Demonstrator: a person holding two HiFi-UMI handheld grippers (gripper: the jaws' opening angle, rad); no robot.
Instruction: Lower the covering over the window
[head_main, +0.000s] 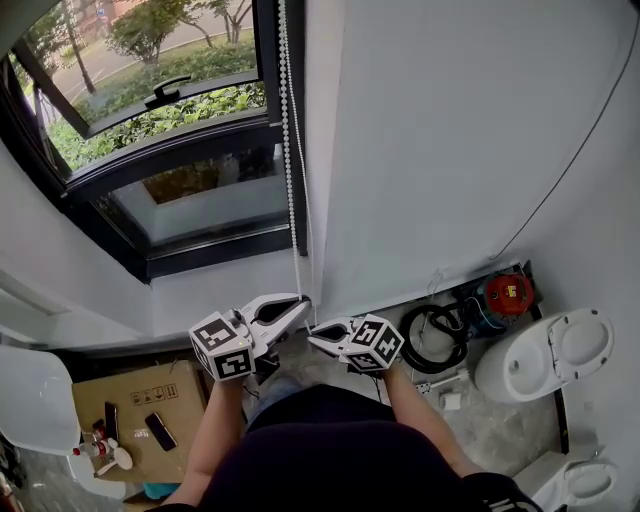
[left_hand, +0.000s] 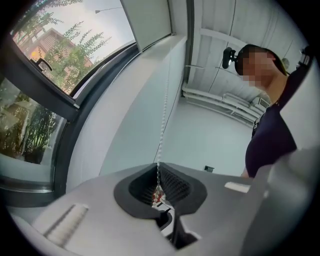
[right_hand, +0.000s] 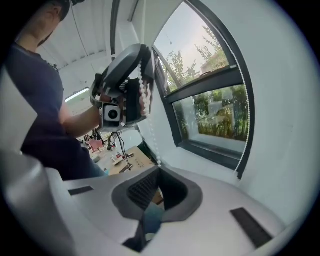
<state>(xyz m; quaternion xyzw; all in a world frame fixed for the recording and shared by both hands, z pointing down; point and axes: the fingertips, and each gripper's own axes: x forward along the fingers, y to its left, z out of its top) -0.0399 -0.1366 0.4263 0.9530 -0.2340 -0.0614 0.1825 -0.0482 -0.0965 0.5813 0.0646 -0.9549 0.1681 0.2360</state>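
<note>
A white bead chain (head_main: 290, 150) hangs down the right edge of the dark-framed window (head_main: 150, 160). My left gripper (head_main: 298, 303) is shut on the chain's lower part; in the left gripper view the beads (left_hand: 162, 130) drop straight into its jaws (left_hand: 159, 189). My right gripper (head_main: 314, 341) sits just below and right of it, shut. In the right gripper view the chain (right_hand: 152, 140) runs from the left gripper (right_hand: 143, 95) down to the right gripper's (right_hand: 159, 172) closed tips. A pale panel (left_hand: 150, 22) shows at the window's top.
A white wall (head_main: 450, 130) stands right of the window. On the floor below are a cardboard box (head_main: 130, 405) with small items at the left, a coiled black hose (head_main: 435, 338), a red device (head_main: 508, 292) and a white toilet (head_main: 548, 355) at the right.
</note>
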